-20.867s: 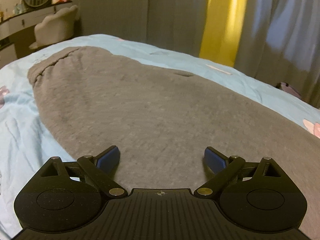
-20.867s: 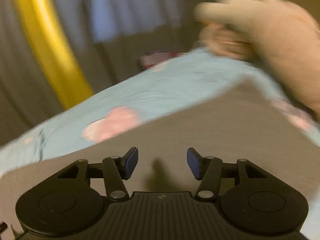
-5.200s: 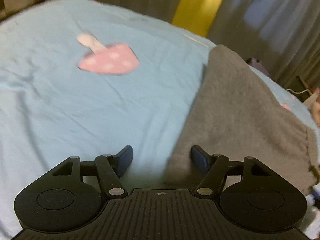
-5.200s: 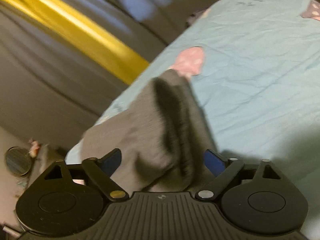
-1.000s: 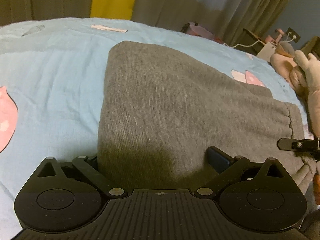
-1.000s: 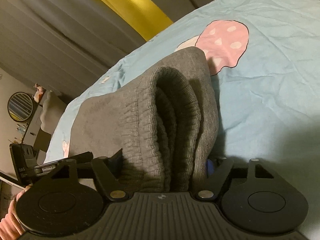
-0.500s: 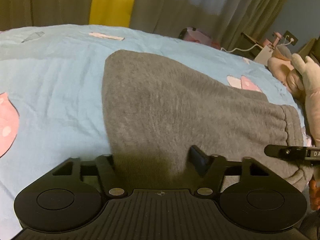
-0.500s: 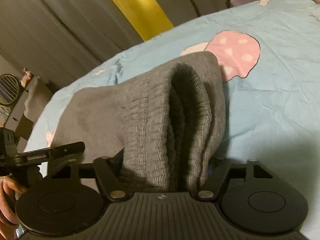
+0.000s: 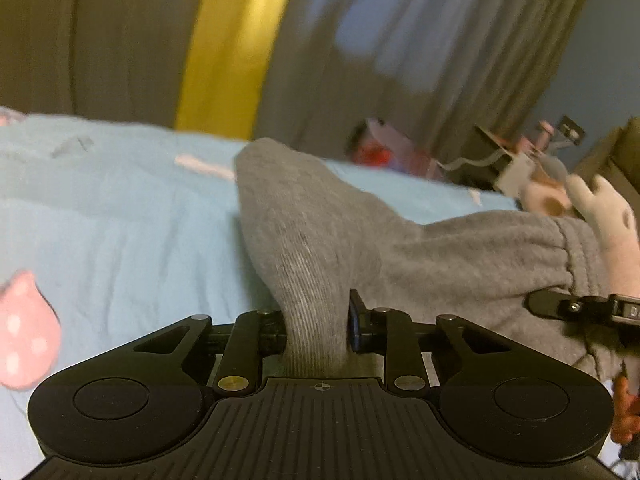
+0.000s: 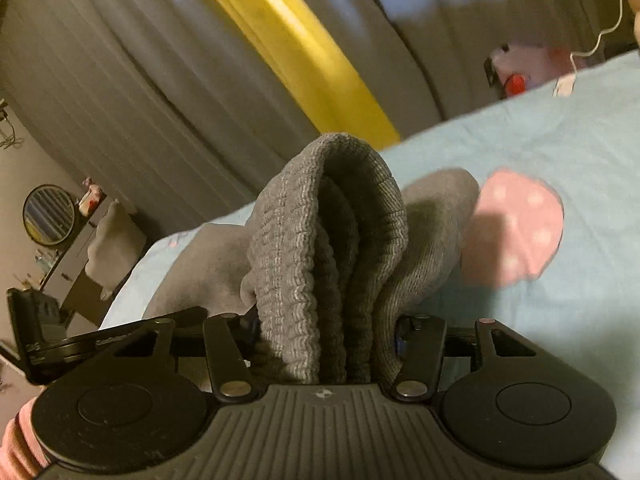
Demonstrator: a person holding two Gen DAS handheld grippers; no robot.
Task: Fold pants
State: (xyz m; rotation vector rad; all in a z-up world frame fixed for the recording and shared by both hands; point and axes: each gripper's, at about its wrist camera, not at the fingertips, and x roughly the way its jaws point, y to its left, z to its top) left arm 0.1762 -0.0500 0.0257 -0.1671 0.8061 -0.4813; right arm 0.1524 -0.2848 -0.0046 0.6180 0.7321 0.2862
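Observation:
The grey pants (image 9: 320, 216) lie folded on the light blue bed sheet (image 9: 120, 232). My left gripper (image 9: 316, 320) is shut on a bunched edge of the pants and holds it raised off the bed. My right gripper (image 10: 324, 332) is shut on the ribbed elastic waistband (image 10: 320, 232), which stands up in thick folds between the fingers. The waistband also shows at the right of the left wrist view (image 9: 576, 248), with the right gripper's tip (image 9: 576, 306) beside it. The left gripper's body (image 10: 80, 344) shows at the left of the right wrist view.
Grey curtains with a yellow strip (image 9: 228, 48) hang behind the bed. A plush toy (image 9: 608, 216) sits at the right. Pink mushroom prints (image 10: 516, 228) mark the sheet. A round mirror and dresser (image 10: 48, 216) stand far left in the right wrist view.
Both grippers have closed tighter on the pants and lifted. The fabric now rises off the bed in a peak, and both views tilt up toward the curtains.

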